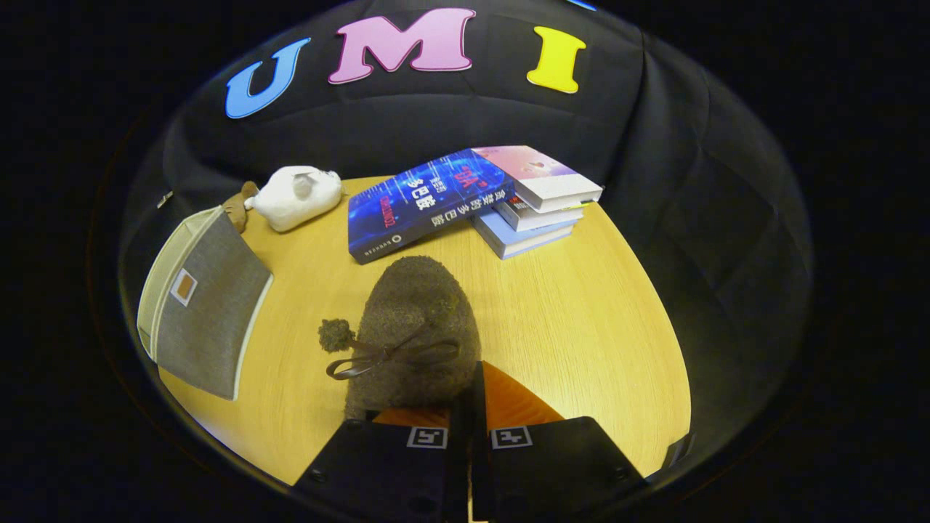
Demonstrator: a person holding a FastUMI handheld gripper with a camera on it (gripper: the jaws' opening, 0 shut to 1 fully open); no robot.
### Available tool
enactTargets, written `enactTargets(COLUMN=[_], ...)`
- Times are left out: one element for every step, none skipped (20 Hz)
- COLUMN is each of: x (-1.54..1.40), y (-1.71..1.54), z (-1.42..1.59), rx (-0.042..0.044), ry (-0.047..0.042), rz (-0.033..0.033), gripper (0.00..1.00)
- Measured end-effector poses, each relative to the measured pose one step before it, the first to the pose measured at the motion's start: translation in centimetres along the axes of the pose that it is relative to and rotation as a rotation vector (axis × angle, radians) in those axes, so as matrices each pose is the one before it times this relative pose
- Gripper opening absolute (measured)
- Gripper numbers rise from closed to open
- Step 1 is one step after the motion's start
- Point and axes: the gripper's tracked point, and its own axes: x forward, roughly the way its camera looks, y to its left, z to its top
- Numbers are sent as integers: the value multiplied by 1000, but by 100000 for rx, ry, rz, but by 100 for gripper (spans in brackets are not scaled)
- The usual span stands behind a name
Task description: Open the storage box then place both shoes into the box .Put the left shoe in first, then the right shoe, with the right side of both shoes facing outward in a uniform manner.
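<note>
We hold the fuzzy brown shoe [414,327] by its heel edge, the gripper [468,407] jaws pinched together on it above the desk [581,327]. The grey storage box [207,305] lies off to their left.

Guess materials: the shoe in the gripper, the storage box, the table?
Shoe: fuzzy brown plush, probably fleece, with a pompom and a smooth ribbon bow. The gripper looks shut on its rim. Storage box: grey woven fabric, pale trim, matte. Table: light wood-grain top, likely laminate, slight sheen.
</note>
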Motion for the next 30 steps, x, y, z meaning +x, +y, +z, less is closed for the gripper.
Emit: enactTargets(x=[-731, -774, -780, -748, -671, -594, -516, -353, -208, -256, -186, -22, 89, 87, 157, 190, 210, 173, 438, 441, 544, 742, 766, 823, 1038, 836, 783, 474, 399, 450], y=[947, 1130, 1199, 1371, 1561, 1849, 2041, 2046, 2003, 1989, 2238, 1404, 1559, 1615, 1612, 1537, 1388, 1438, 1461, 754, 770, 157, 40, 163, 617, 709, 650, 451, 209, 65], z=[1001, 1099, 1212, 1365, 1386, 1267, 1214, 1046, 1036, 834, 942, 567, 312, 196, 159, 68, -19, 42, 62, -97, -203, -492, -1001, -915, -987, -1083, -844, -670, -644, -359], rx=[556, 753, 820, -265, -285, 614, 1270, 1361, 1459, 872, -425, -584, -284, 292, 614, 606, 237, 0, -809, -1095, -1506, -1561, -810, 393, 1649, 2279, 1490, 165, -753, -1540], ry=[-1318, -1413, -1689, -1907, -2043, -1697, -1454, -757, -960, -893, -916, -769, -506, 287, 115, 560, 872, 136, 547, 611, 537, 1045, 2119, 2202, 2637, 3146, 2500, 1493, 1131, -174], rz=[1204, 1388, 1151, 979, 1373, 2183, 2638, 2598, 2527, 2412, 2311, 1032, 1133, 1199, 1179, 1031, 977, 488, 64, -540, -1708, -3742, -4707, -3320, -1322, 70, 35, -769, -1429, -2138], gripper=[7, 7, 7, 7, 7, 7, 7, 7, 7, 7, 7, 7, 7, 7, 7, 7, 7, 7, 7, 7, 7, 7, 7, 7, 7, 7, 7, 7, 7, 7])
